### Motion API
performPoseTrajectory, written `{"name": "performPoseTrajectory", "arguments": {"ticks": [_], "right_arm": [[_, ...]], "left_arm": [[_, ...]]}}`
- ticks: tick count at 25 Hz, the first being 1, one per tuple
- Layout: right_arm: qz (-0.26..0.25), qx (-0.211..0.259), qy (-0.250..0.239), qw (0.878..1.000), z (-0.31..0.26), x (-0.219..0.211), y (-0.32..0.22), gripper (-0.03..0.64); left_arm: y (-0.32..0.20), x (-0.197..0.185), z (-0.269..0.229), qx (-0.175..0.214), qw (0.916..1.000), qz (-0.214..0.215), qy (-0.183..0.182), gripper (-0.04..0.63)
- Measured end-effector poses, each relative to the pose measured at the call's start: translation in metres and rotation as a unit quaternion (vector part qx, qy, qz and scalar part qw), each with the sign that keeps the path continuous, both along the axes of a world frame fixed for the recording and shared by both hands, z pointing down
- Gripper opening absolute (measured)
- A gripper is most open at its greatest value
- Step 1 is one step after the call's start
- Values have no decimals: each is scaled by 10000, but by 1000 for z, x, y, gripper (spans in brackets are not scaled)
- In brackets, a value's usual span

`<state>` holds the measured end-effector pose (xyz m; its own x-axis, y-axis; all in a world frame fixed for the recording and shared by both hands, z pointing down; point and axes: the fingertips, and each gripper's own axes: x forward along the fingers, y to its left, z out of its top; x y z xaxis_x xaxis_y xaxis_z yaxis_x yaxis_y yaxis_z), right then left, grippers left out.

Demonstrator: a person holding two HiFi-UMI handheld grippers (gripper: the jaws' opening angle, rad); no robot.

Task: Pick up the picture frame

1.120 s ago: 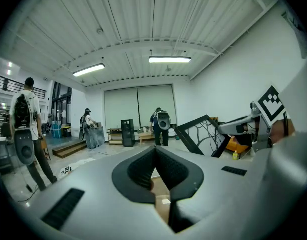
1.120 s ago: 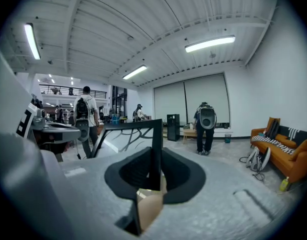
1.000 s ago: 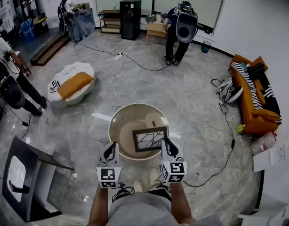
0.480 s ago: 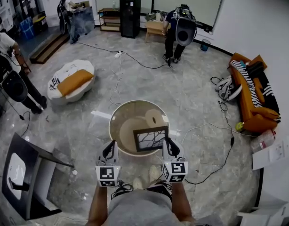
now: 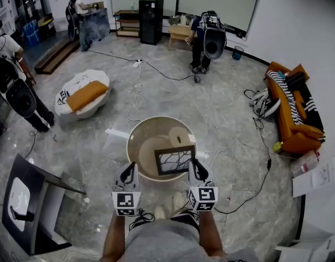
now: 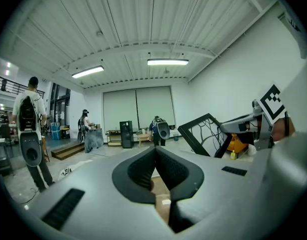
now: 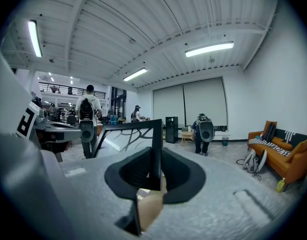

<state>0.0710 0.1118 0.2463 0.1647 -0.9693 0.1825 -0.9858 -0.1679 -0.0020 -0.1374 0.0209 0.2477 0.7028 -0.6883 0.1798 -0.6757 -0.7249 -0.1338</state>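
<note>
The picture frame (image 5: 174, 160) is black-edged, with a white picture of dark branches. It hangs tilted above the round wooden table (image 5: 136, 133). My right gripper (image 5: 193, 167) is shut on the frame's right edge. In the right gripper view that edge (image 7: 156, 149) stands upright between the pads of the right gripper (image 7: 156, 173). My left gripper (image 5: 128, 173) hovers at the table's near left rim, apart from the frame, shut on nothing. In the left gripper view the left gripper (image 6: 154, 160) has its pads together, and the frame (image 6: 206, 134) shows to the right.
A dark side table (image 5: 31, 203) stands at my left. Cables (image 5: 249, 184) run over the marble floor on the right. An orange sofa (image 5: 294, 113) lines the right wall and a white beanbag with an orange cushion (image 5: 83, 98) lies at the left. People stand further off.
Both grippers and the frame keep their places. The people in the background have shifted a little.
</note>
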Motion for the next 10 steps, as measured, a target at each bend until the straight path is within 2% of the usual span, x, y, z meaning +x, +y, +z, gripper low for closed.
{"name": "performPoseTrajectory", "arguments": {"ticks": [10], "right_arm": [[-12,-21,10,10000,-1,4,0,64]], "left_arm": [[0,4,2,-46,10000,-10,-30,18]]}}
